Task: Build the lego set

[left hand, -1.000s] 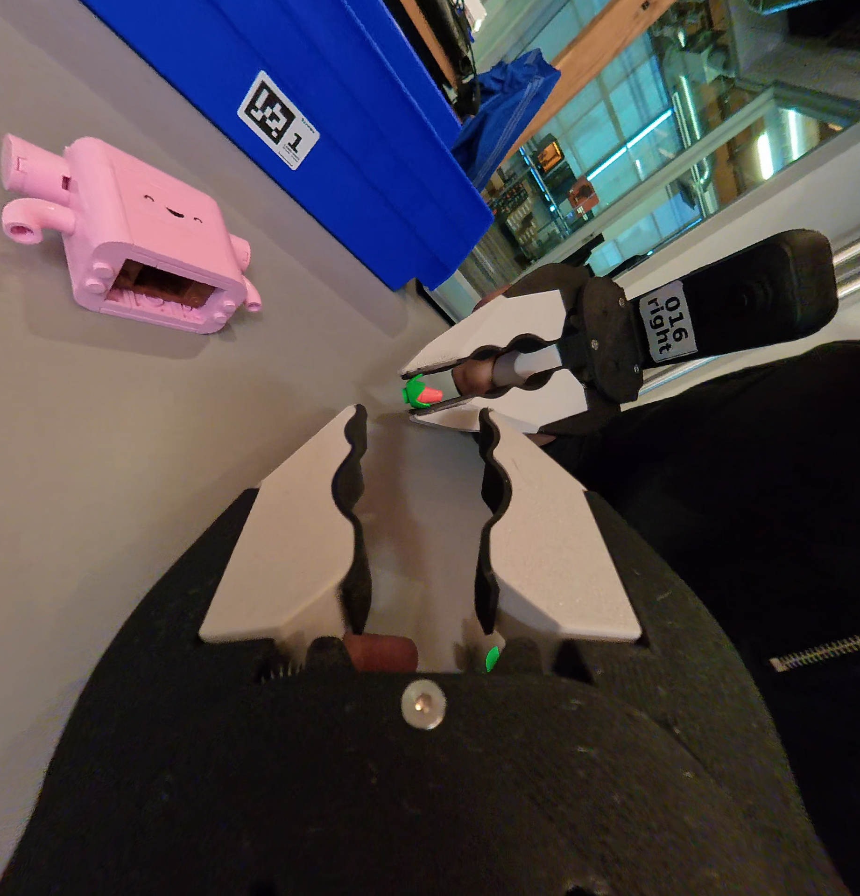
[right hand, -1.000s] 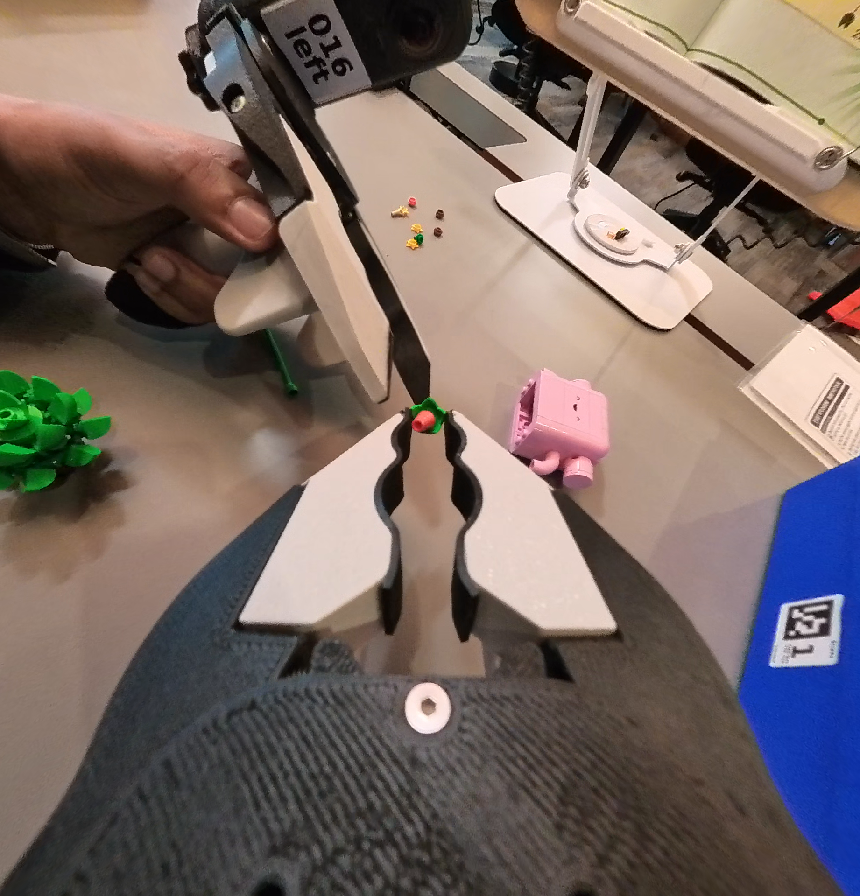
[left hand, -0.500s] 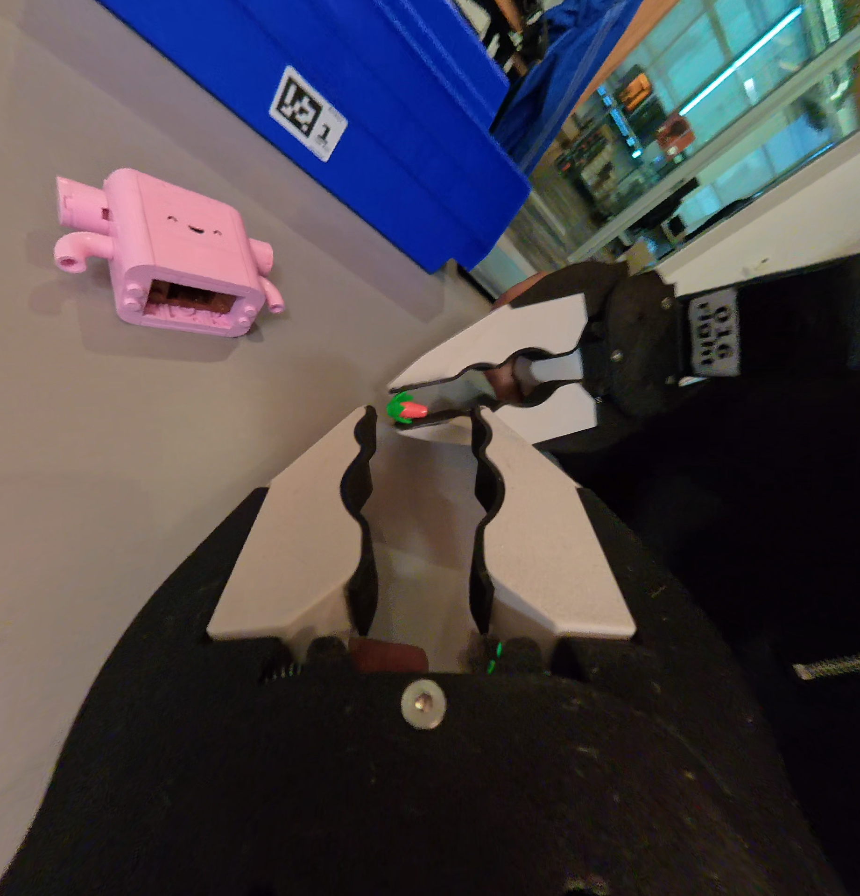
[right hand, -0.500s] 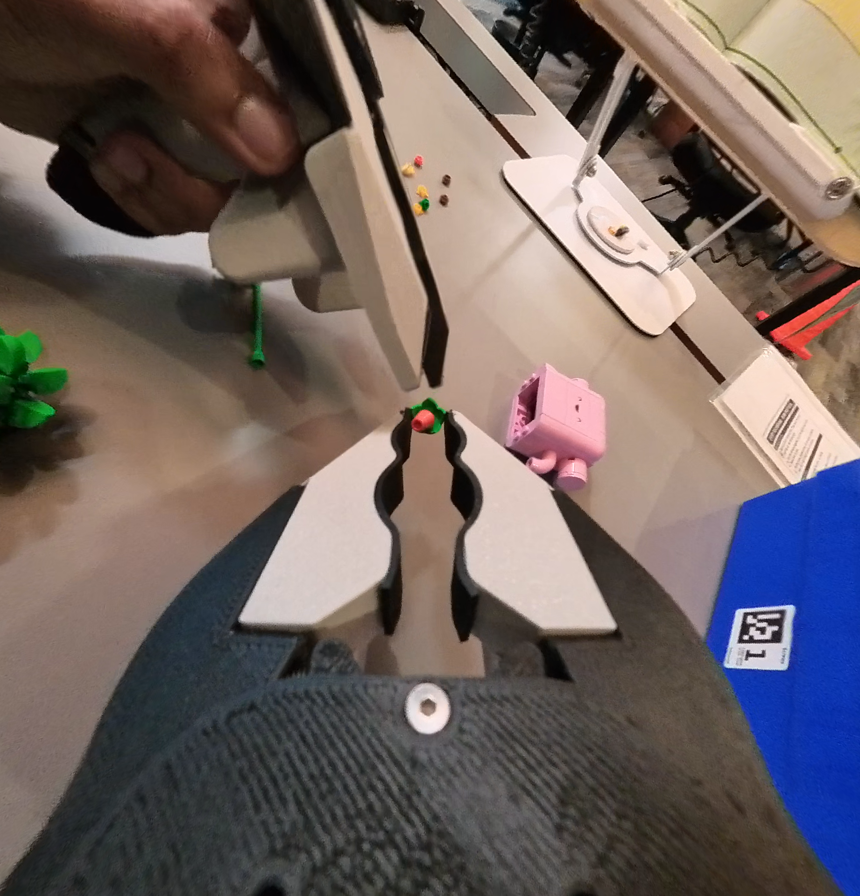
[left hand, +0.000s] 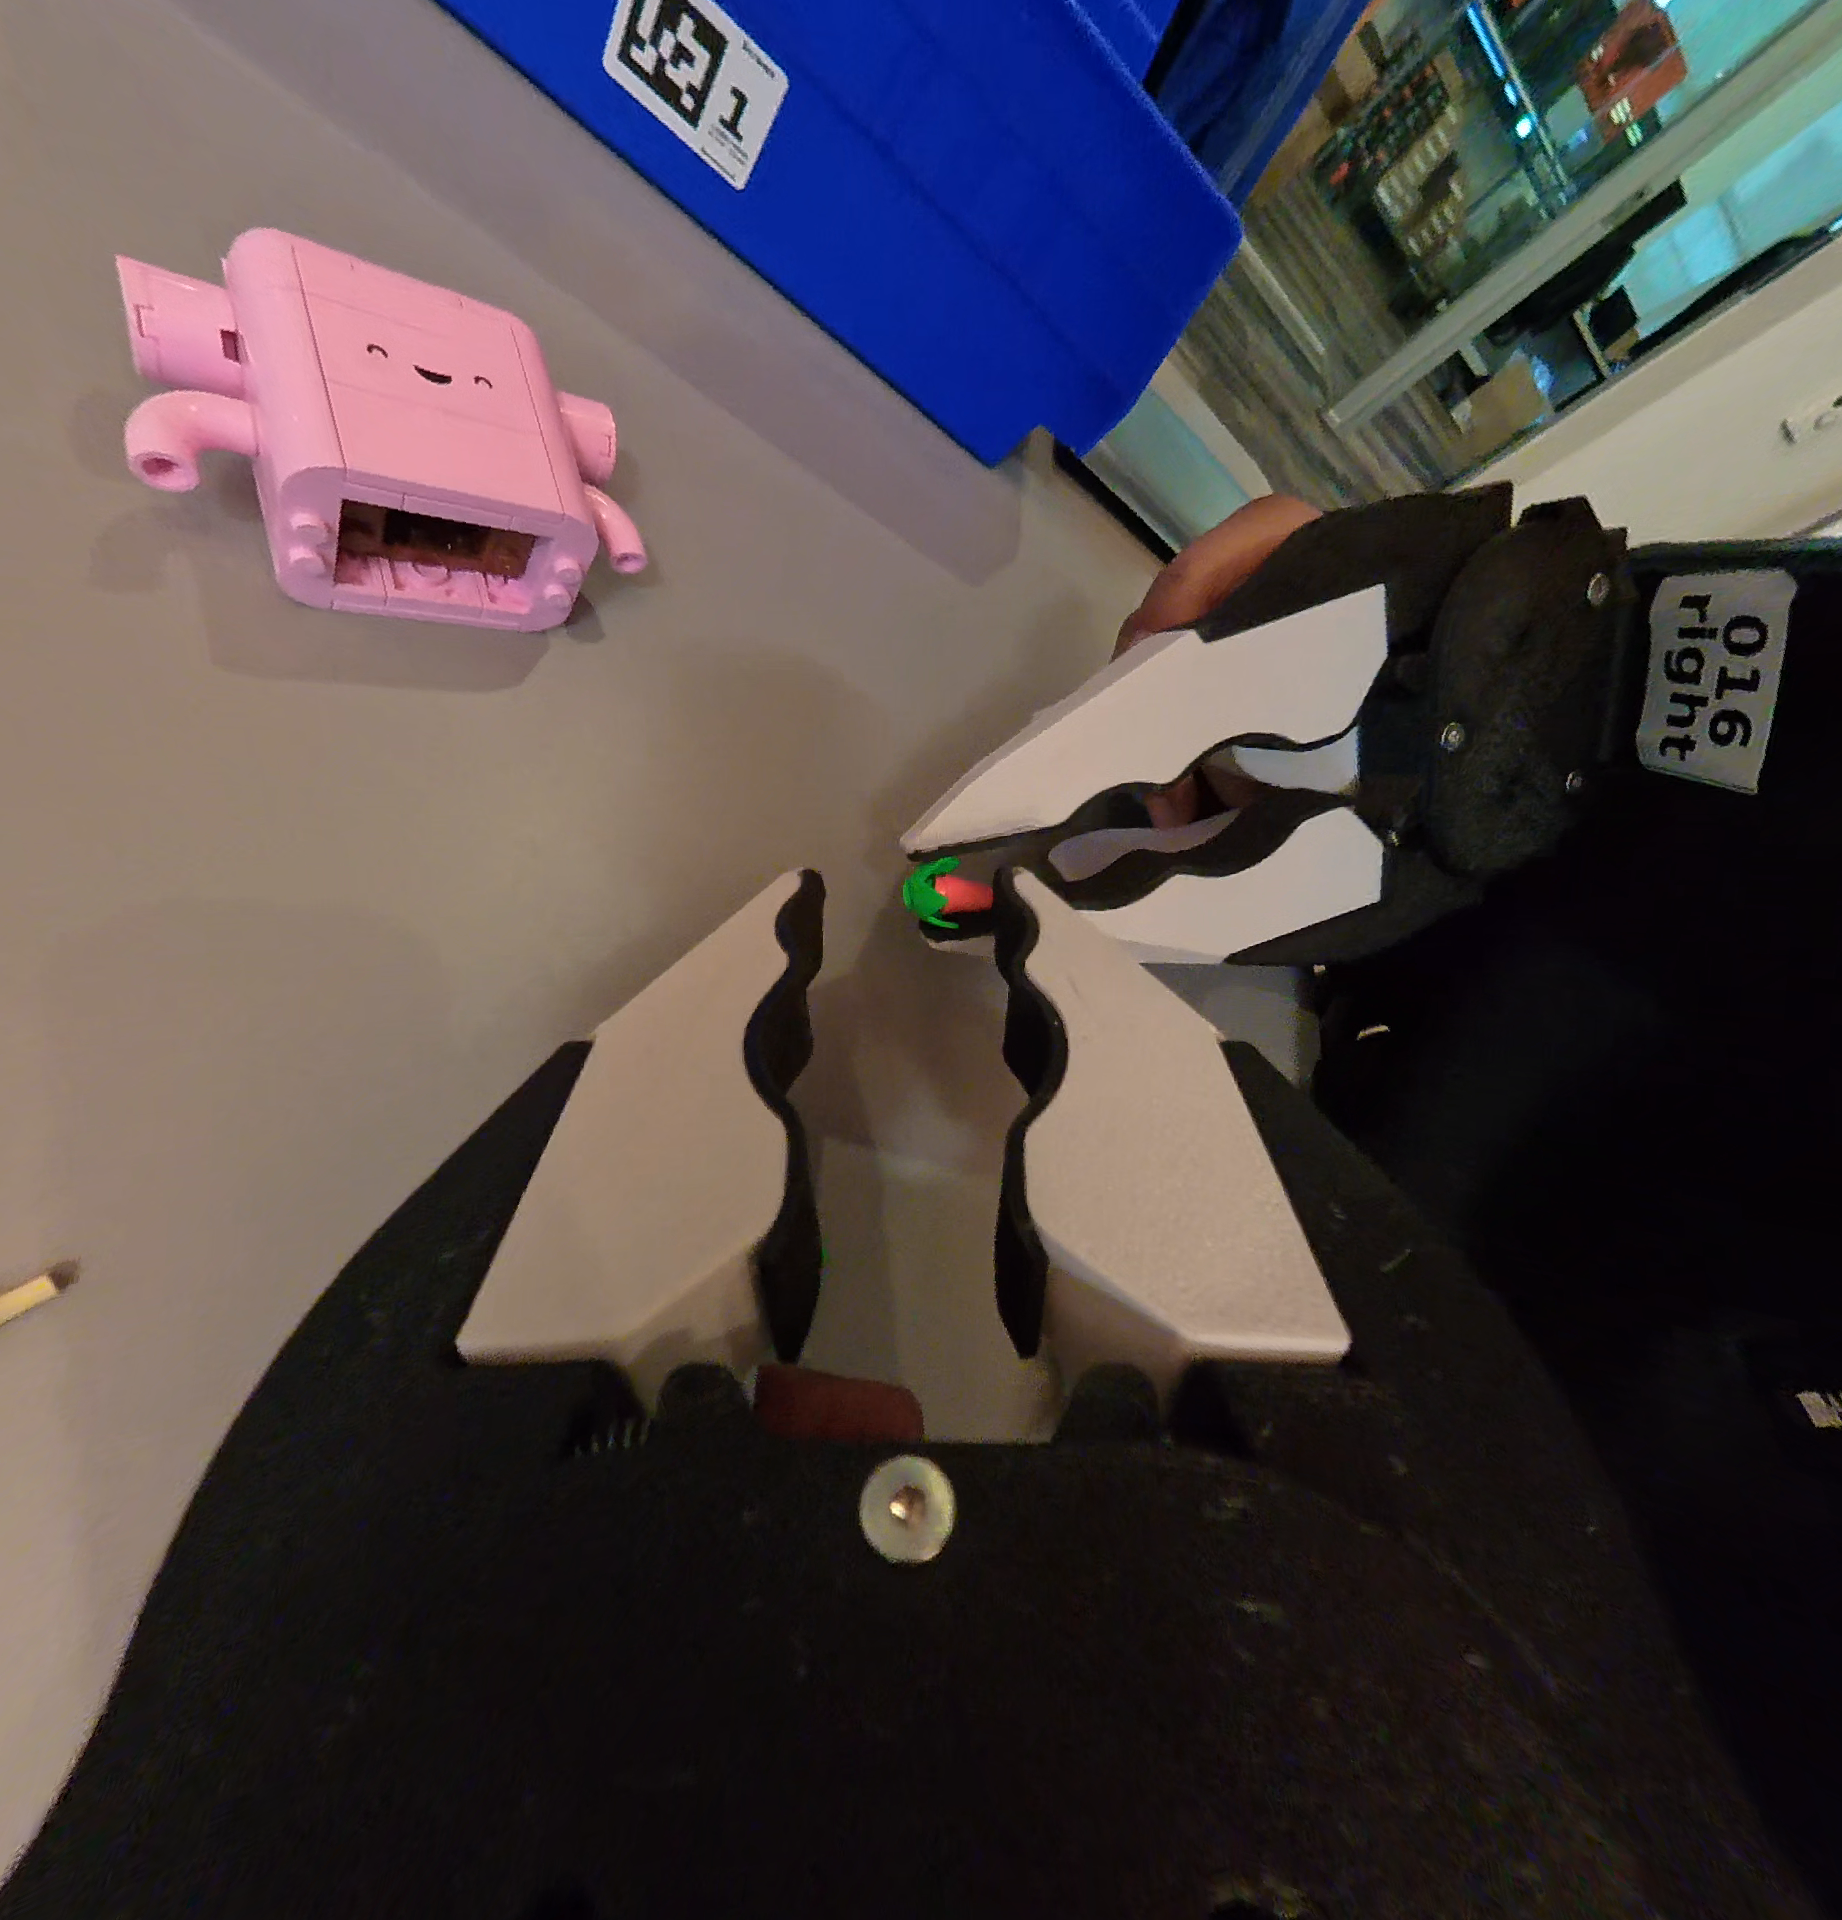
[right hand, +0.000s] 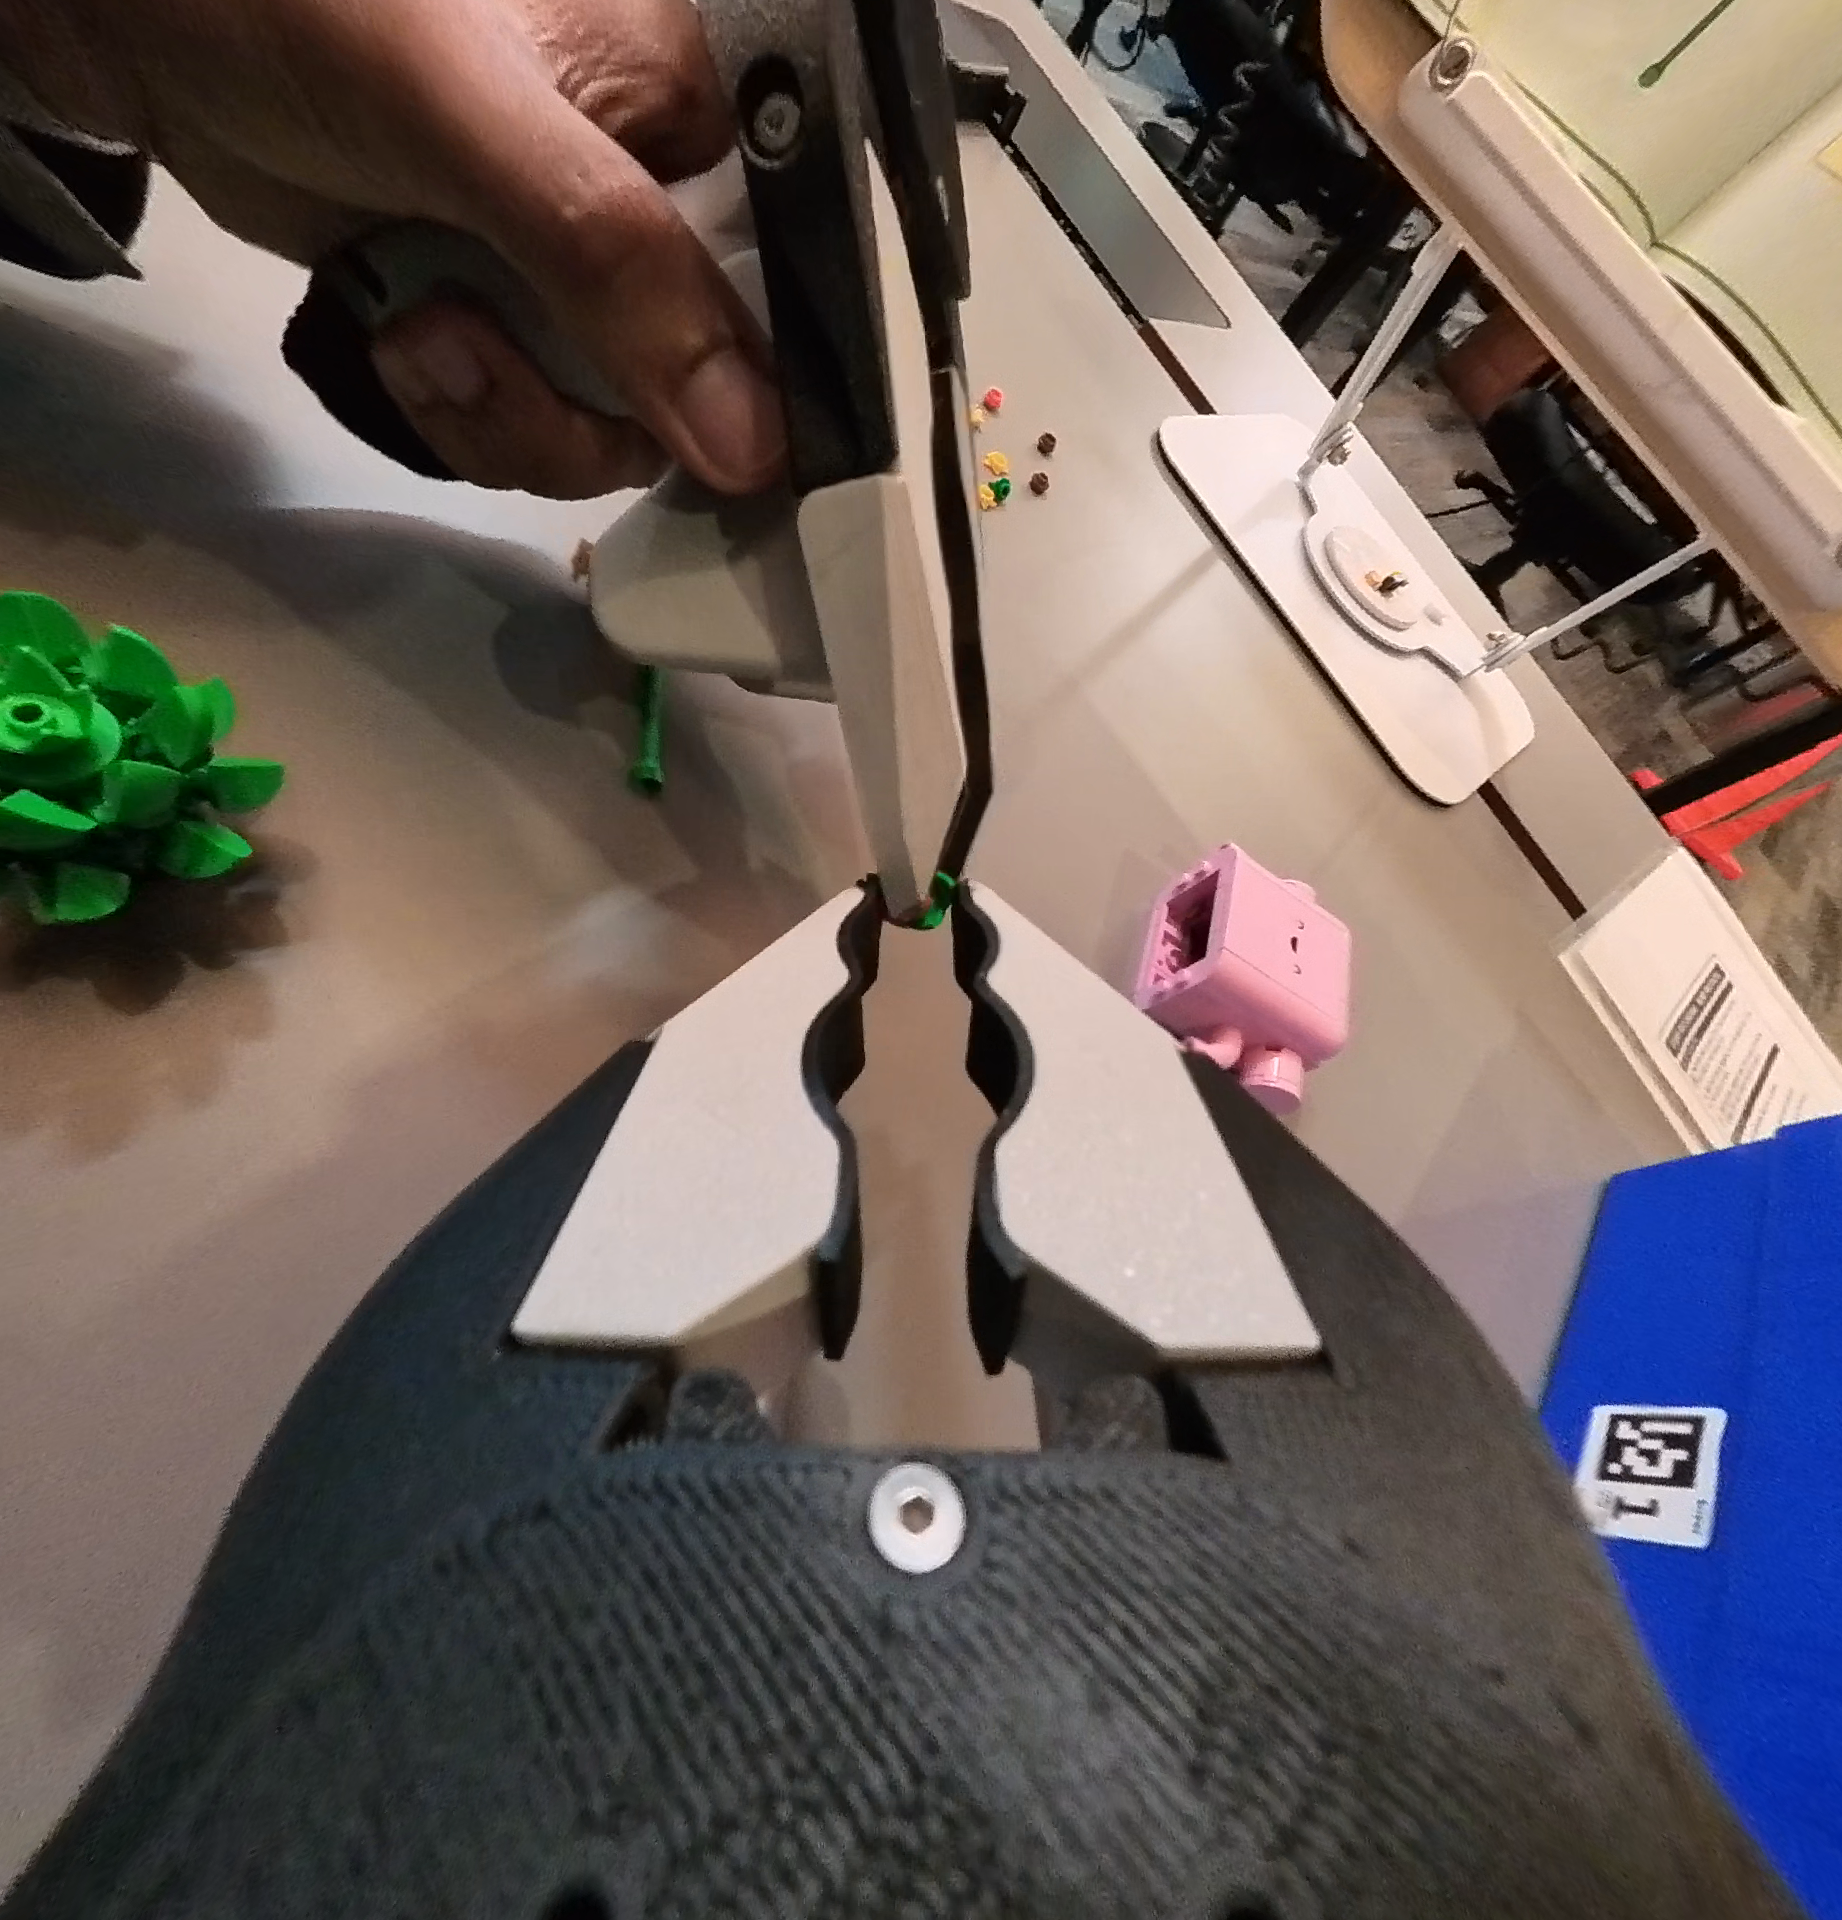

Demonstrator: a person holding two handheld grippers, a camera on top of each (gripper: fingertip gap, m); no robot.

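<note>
My right gripper [right hand: 912, 902] is shut on a small green and red flower piece [left hand: 943, 894], held above the table; in the right wrist view only a green bit of the piece [right hand: 938, 902] shows. My left gripper [left hand: 912, 883] is open, and its tips sit right at the piece, one finger [right hand: 901, 727] in front of it in the right wrist view. A pink lego pot with a smiling face [left hand: 408, 436] lies on its side on the grey table; it also shows in the right wrist view [right hand: 1249, 966]. A green leafy lego plant [right hand: 75, 758] sits at the left.
A blue bin [left hand: 896, 187] with a tag stands beside the pot. A green stem piece [right hand: 647, 732] lies on the table. Several small loose pieces [right hand: 1000, 457] lie farther back. A white stand [right hand: 1353, 582] holds an open booklet. A tan piece [left hand: 13, 1309] lies at the left edge. Both grippers' tips are close together, under 4 cm apart. From either gripper's tips it is about 12 cm to the green leafy lego plant [right hand: 75, 758].
My left gripper has moved in toward the right gripper's tip; its fingers now flank the flower piece. The right gripper still holds the piece.
</note>
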